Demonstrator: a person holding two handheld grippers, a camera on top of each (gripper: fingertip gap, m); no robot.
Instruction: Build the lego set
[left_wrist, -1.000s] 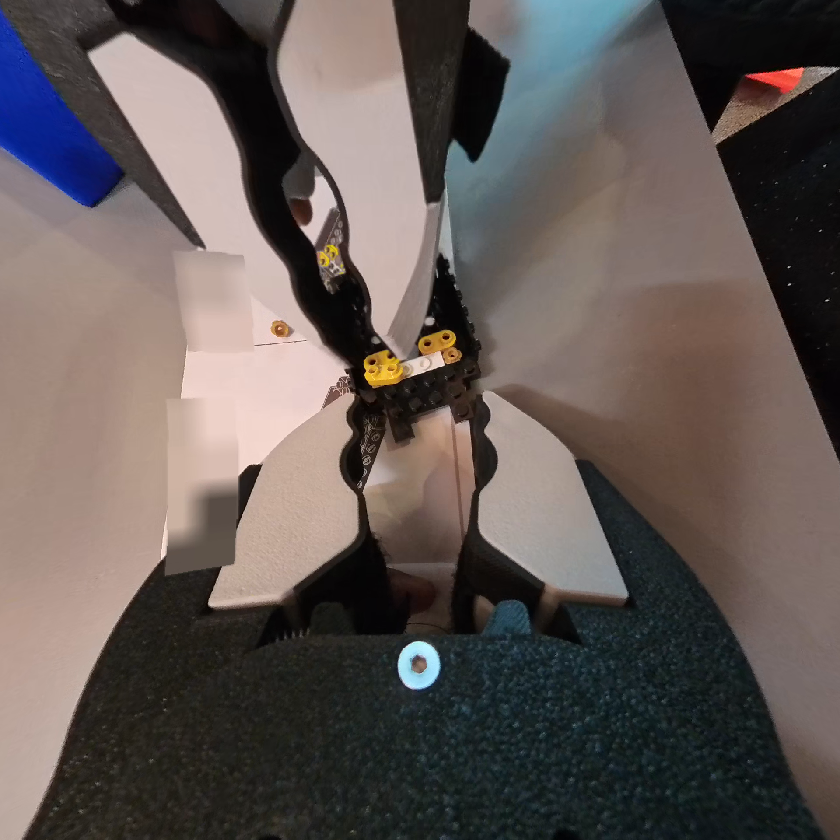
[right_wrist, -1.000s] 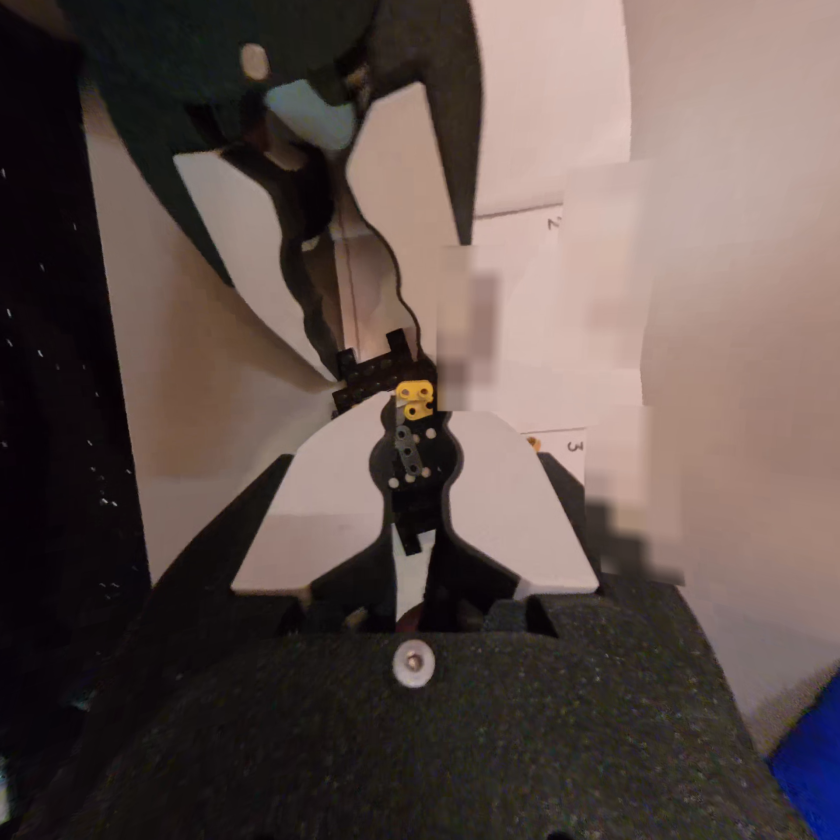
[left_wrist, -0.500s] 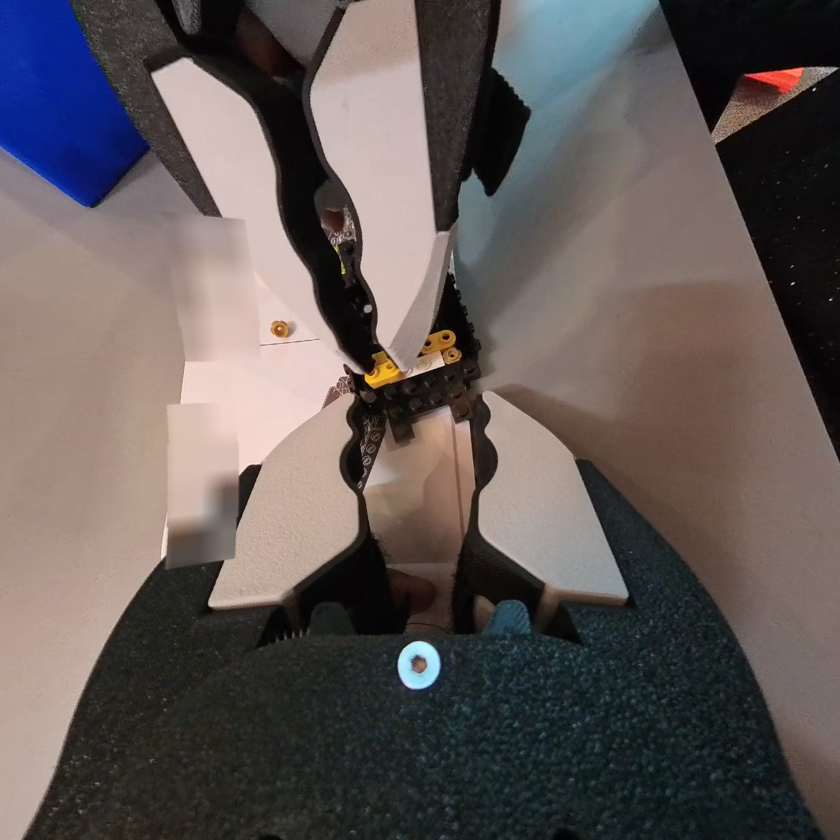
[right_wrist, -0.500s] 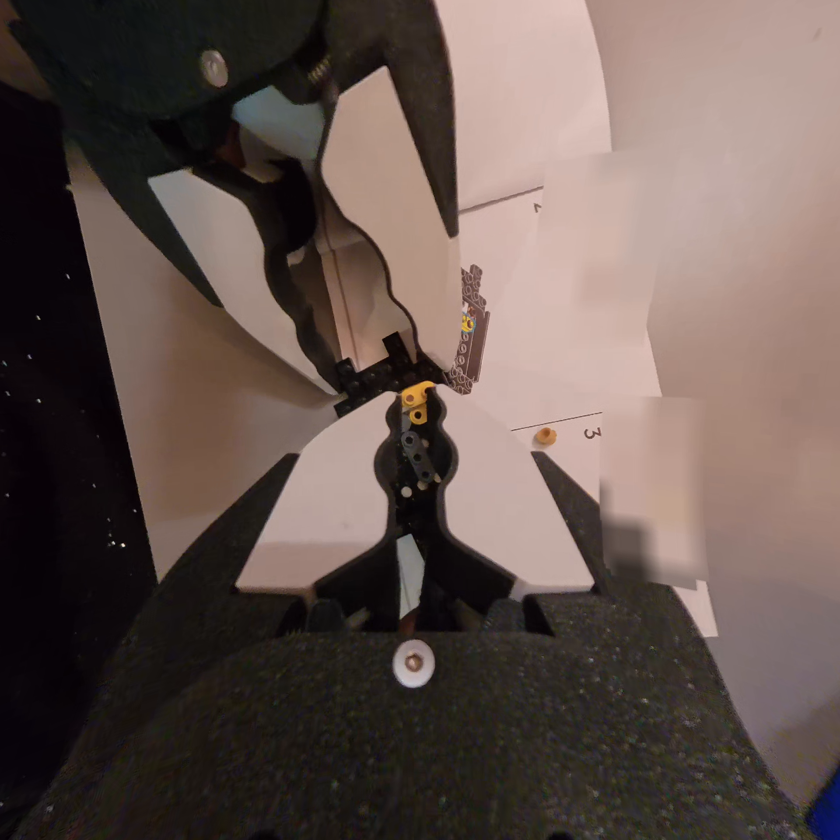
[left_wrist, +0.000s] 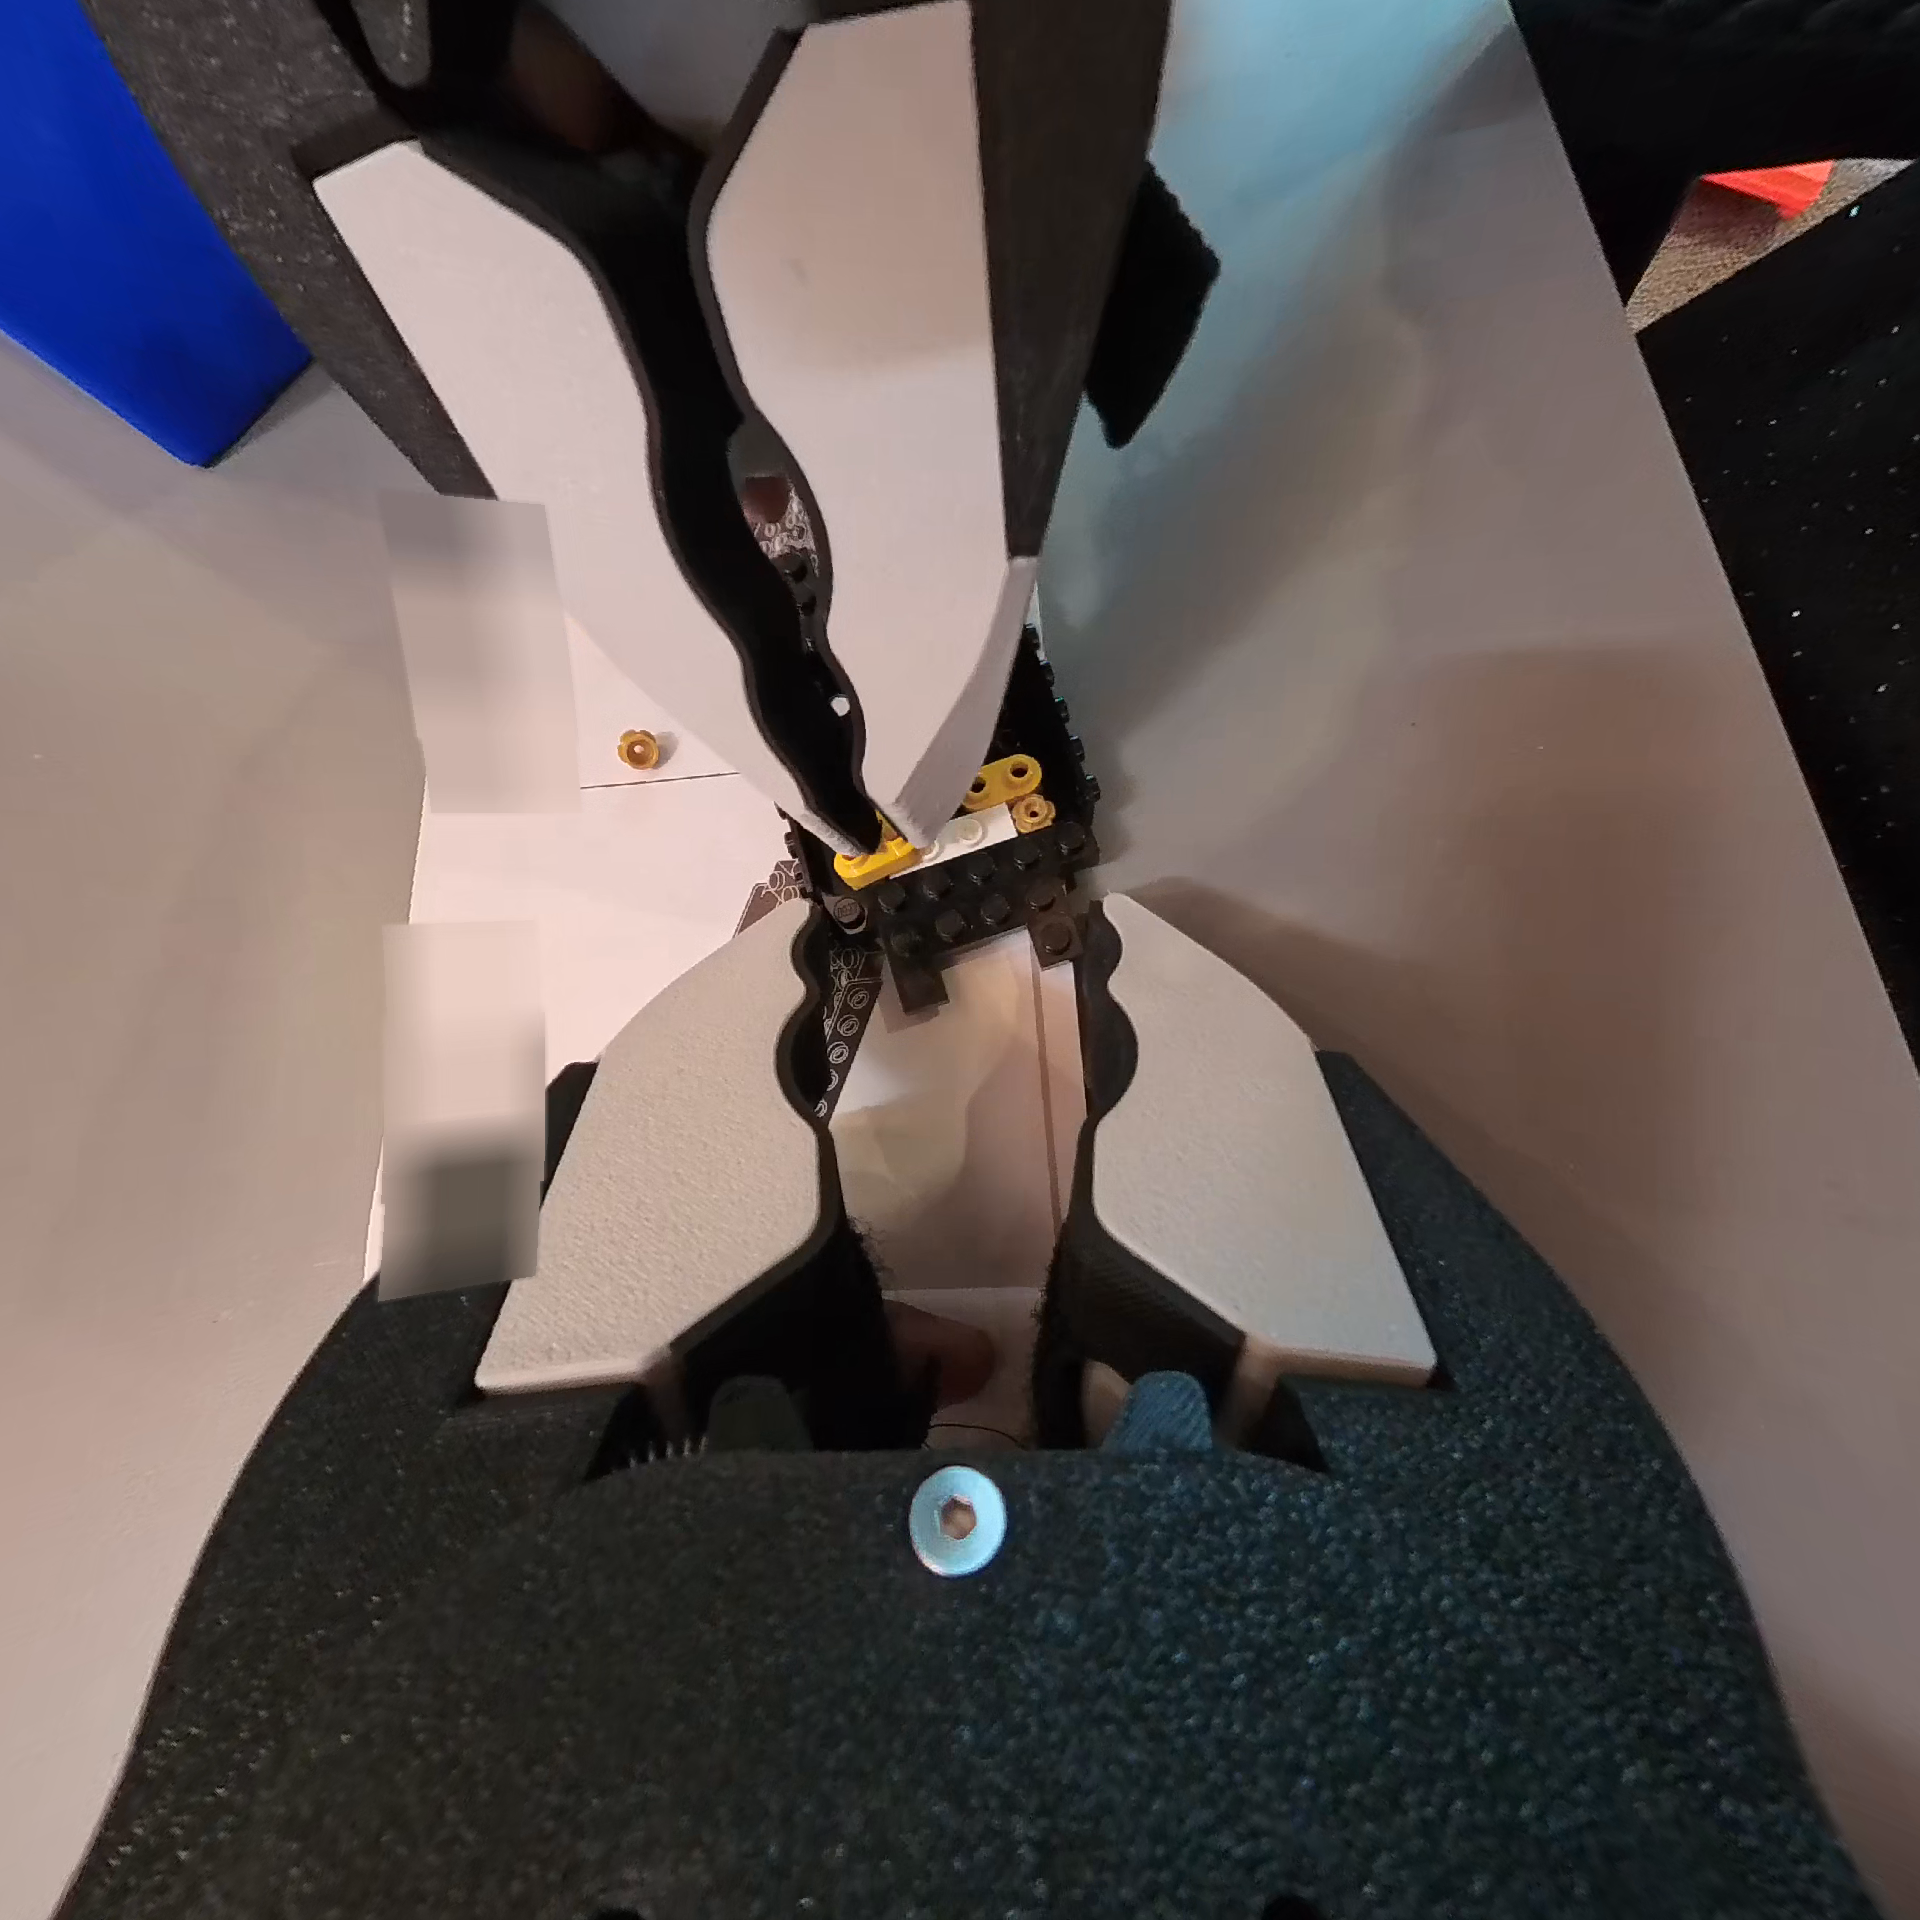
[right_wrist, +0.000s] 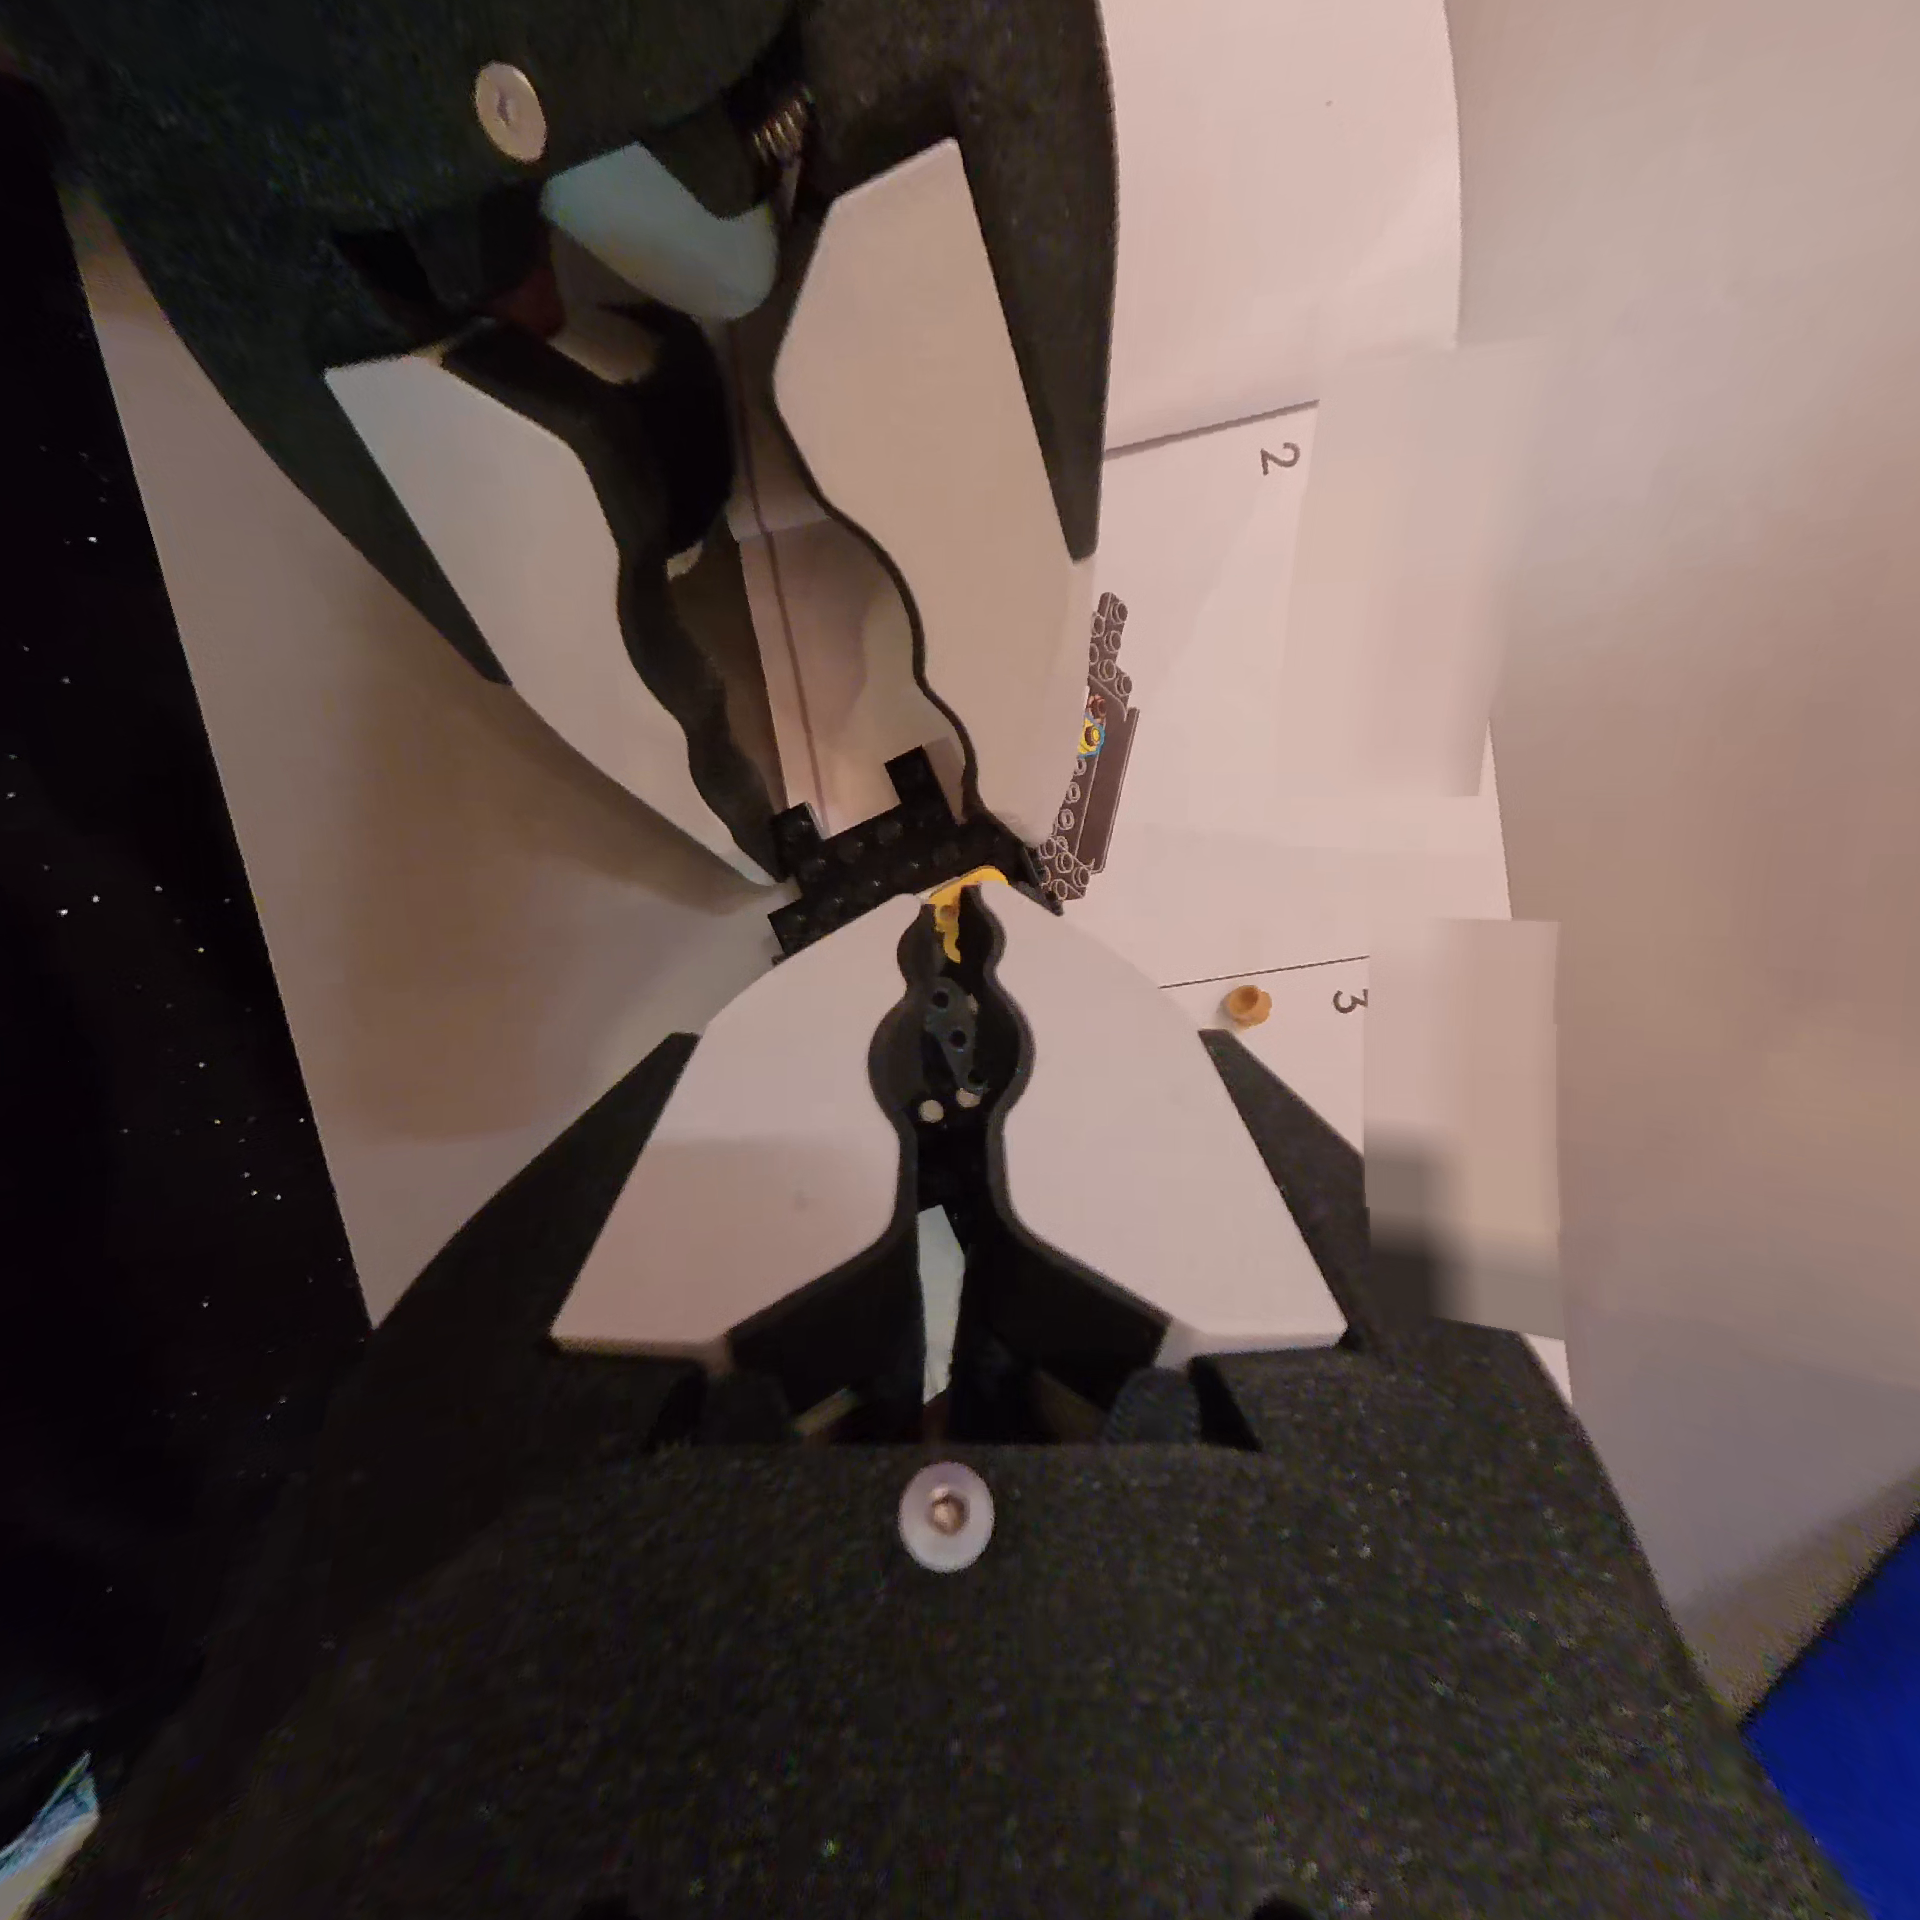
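My left gripper (left_wrist: 956, 935) is shut on a black studded plate assembly (left_wrist: 966, 904); its pads press on both sides of the plate. It also shows at the top of the right wrist view (right_wrist: 883, 842), gripping the same plate (right_wrist: 883, 842). On the assembly sit a yellow two-hole piece (left_wrist: 868, 857), a white plate (left_wrist: 977, 831), a second yellow piece (left_wrist: 1003, 781) and a gold round stud (left_wrist: 1031, 812). My right gripper (right_wrist: 961, 896) comes from the far side (left_wrist: 883, 831). Its tips are together and rest on top of the near yellow piece (right_wrist: 948, 920).
White printed sheets (left_wrist: 623, 883) lie under the assembly, with a loose gold stud (left_wrist: 644, 748) (right_wrist: 1247, 1005). A blue box (left_wrist: 104, 208) stands at the far left. Black cloth (left_wrist: 1766, 623) borders the white surface, with a red thing (left_wrist: 1766, 187) beyond it. My two grippers' fingertips are within a few centimetres of each other.
My right gripper's fingers have closed while coming down onto the near yellow piece. My left gripper has kept still with the black assembly in its grasp.
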